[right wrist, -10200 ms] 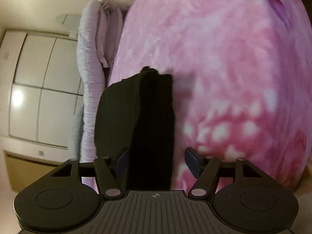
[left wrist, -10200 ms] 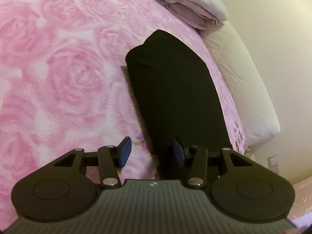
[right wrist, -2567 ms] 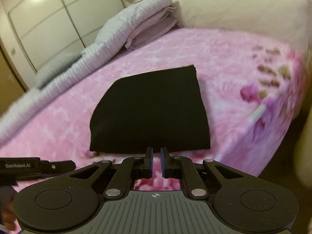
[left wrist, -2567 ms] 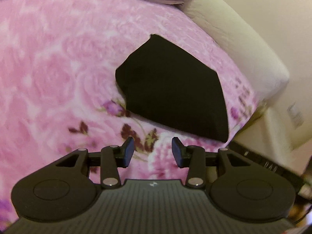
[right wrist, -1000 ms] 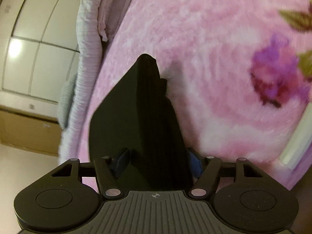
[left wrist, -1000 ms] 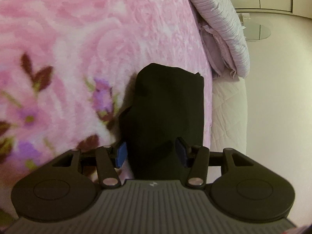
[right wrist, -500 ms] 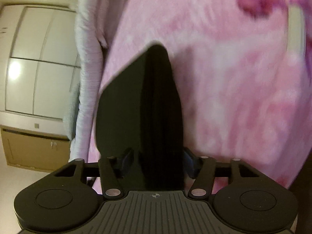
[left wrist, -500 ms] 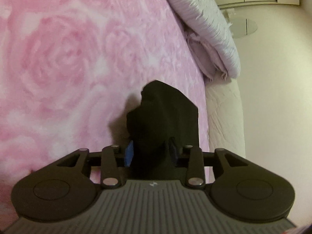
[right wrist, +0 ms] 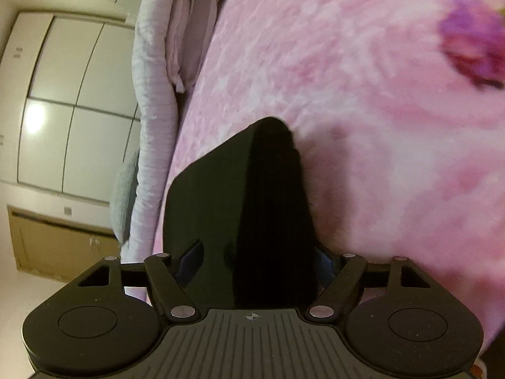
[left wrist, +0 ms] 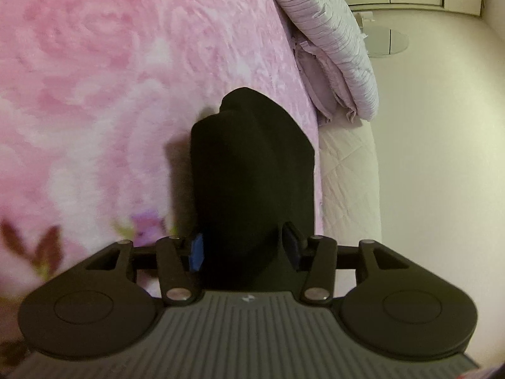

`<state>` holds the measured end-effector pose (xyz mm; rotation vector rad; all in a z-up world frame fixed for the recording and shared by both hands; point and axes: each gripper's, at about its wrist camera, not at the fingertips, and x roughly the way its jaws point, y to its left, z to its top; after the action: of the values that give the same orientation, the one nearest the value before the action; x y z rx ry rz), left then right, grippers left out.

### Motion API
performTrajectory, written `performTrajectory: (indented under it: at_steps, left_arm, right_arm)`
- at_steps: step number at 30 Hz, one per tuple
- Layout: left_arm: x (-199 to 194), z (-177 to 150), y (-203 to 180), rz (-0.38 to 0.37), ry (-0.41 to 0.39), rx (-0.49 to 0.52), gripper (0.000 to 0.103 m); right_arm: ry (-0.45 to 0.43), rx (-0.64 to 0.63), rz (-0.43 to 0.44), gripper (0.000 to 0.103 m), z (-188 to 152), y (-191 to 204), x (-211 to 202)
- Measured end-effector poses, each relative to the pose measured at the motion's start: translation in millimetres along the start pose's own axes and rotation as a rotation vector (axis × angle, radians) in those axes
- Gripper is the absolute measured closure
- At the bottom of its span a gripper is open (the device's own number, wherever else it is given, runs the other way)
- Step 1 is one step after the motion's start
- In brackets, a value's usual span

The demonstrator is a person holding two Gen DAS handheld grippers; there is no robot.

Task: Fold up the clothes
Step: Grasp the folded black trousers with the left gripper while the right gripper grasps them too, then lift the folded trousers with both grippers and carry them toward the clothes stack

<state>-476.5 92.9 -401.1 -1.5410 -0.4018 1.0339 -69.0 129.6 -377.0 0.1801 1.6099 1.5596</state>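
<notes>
A folded black garment [left wrist: 252,173] lies on the pink rose-patterned blanket [left wrist: 94,79], near the bed's edge. Its near end runs between the blue pads of my left gripper [left wrist: 243,249], whose fingers stand wide apart, so that gripper is open. In the right wrist view the same black garment [right wrist: 236,205] shows a thick folded edge. My right gripper [right wrist: 258,255] straddles that end and is also open, one finger on each side. The cloth hides the garment's near end and part of each pad.
A folded lilac quilt [left wrist: 331,31] is stacked at the head of the bed, and the lilac quilt [right wrist: 151,94] also shows in the right wrist view. The white quilted mattress side [left wrist: 347,173] drops off just beside the garment. White wardrobe doors [right wrist: 63,110] stand beyond.
Half a second ago both pairs of fingers were pinched closer on the black garment. Both have now spread wider, and the garment rests on the blanket.
</notes>
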Motion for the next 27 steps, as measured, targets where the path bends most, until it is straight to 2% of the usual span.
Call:
performTrajectory:
  at_steps: [2, 4, 6, 8, 11, 16, 21, 27]
  left_arm:
    - [9, 4, -6, 0.003, 0.013, 0.029, 0.058]
    - [13, 7, -8, -0.001, 0.016, 0.061, 0.062]
    - [17, 13, -7, 0.006, 0.029, 0.085, 0.068]
    - [20, 20, -7, -0.010, 0.053, 0.091, 0.074]
    - [22, 33, -7, -0.054, 0.090, 0.124, 0.082]
    - [4, 67, -11, -0.087, 0.132, 0.134, 0.086]
    - [-63, 96, -46, -0.051, 0.077, 0.139, 0.086]
    - [-198, 102, -111, 0.021, -0.094, 0.092, 0.086]
  right_arm:
    - [0.018, -0.006, 0.012, 0.033, 1, 3, 11]
    - [0.028, 0.000, 0.015, 0.060, 2, 2, 24]
    - [0.017, 0.032, 0.035, 0.070, 2, -5, 32]
    - [-0.003, 0.059, 0.060, 0.074, 0, -12, 31]
    - [-0.043, 0.041, 0.045, 0.077, -9, -5, 31]
    - [-0.085, 0.041, 0.038, 0.082, -32, 22, 34]
    - [-0.035, 0.058, 0.045, 0.082, -58, 80, 44]
    - [0.156, 0.056, 0.078, 0.082, -83, 185, 55]
